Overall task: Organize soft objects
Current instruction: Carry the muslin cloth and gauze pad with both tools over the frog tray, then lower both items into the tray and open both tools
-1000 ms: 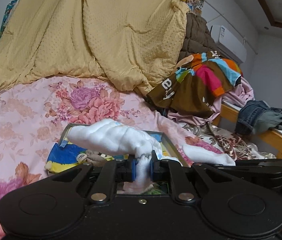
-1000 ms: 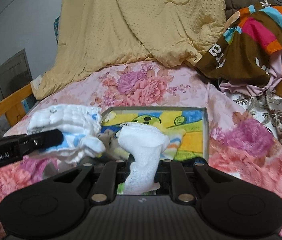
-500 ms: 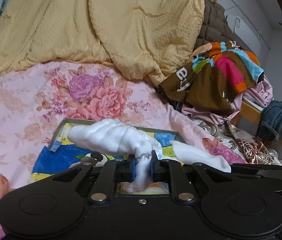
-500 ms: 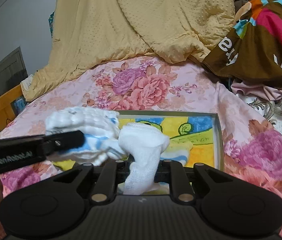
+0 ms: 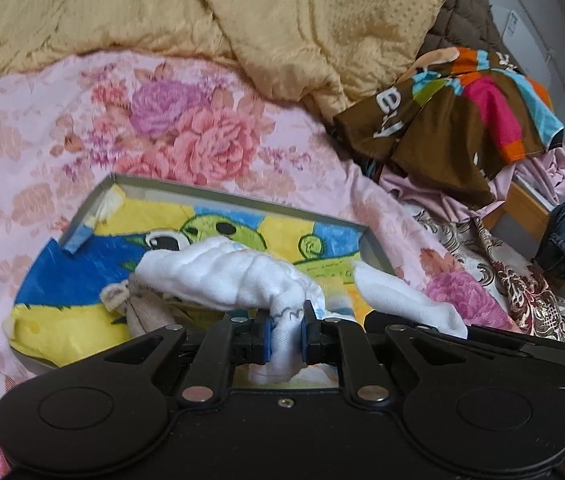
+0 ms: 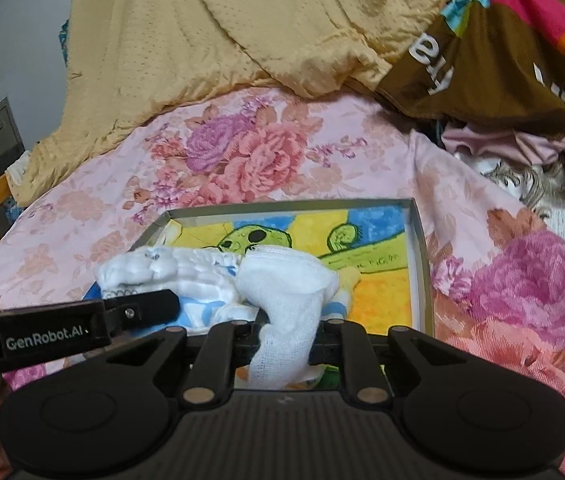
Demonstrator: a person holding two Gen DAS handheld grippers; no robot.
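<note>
Holding two cloths over the grey tray (image 6: 418, 264): our left gripper (image 5: 285, 334) clenched the puffy white cloth (image 5: 222, 276); our right gripper (image 6: 284, 346) clenched the gauze cloth (image 6: 286, 300), each pinched between its jaws.

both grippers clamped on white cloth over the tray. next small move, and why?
Probably lower both a little further, then release. The left gripper and right gripper each pinch the white cloth above the grey tray, which already holds a colourful towel. The cloth looks bunched over the tray's near half, not yet resting flat.
</note>
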